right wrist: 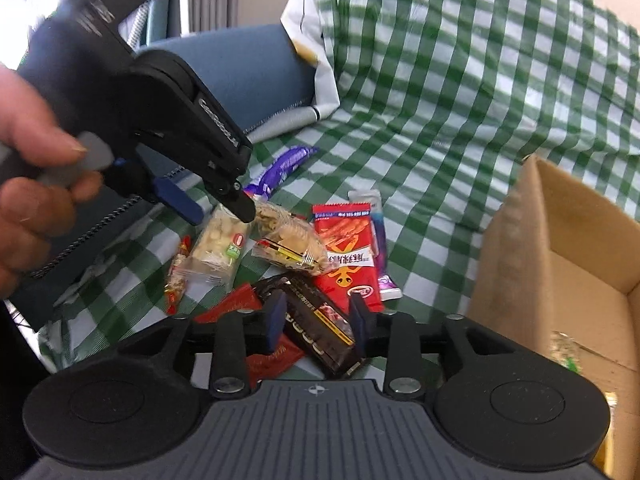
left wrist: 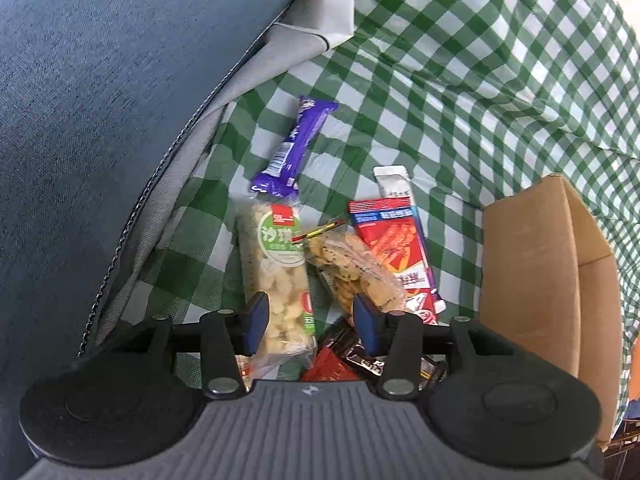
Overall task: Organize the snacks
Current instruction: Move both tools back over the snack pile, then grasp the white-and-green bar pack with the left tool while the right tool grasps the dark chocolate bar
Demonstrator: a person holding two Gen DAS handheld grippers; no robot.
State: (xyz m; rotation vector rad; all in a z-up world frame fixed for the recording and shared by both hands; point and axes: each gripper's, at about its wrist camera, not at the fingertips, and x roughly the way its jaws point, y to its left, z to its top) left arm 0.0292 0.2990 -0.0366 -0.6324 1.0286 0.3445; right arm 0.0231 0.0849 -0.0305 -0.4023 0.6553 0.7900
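Note:
Several snack packets lie in a pile on the green checked cloth (left wrist: 440,92). In the left wrist view my left gripper (left wrist: 310,322) is open above a clear pack of pale puffs with a green label (left wrist: 276,268), next to a cracker bag (left wrist: 352,268), a red packet (left wrist: 396,236) and a purple bar (left wrist: 296,144). In the right wrist view my right gripper (right wrist: 316,322) is open, its fingers either side of a dark brown bar (right wrist: 320,324) without clamping it. The left gripper (right wrist: 222,210) shows there too, over the puff pack (right wrist: 220,248).
An open cardboard box stands at the right (left wrist: 552,280) (right wrist: 560,264). A blue-grey cushion with a zip (left wrist: 100,120) fills the left. A red wrapper (right wrist: 240,304) and a small red candy (right wrist: 178,276) lie near the pile.

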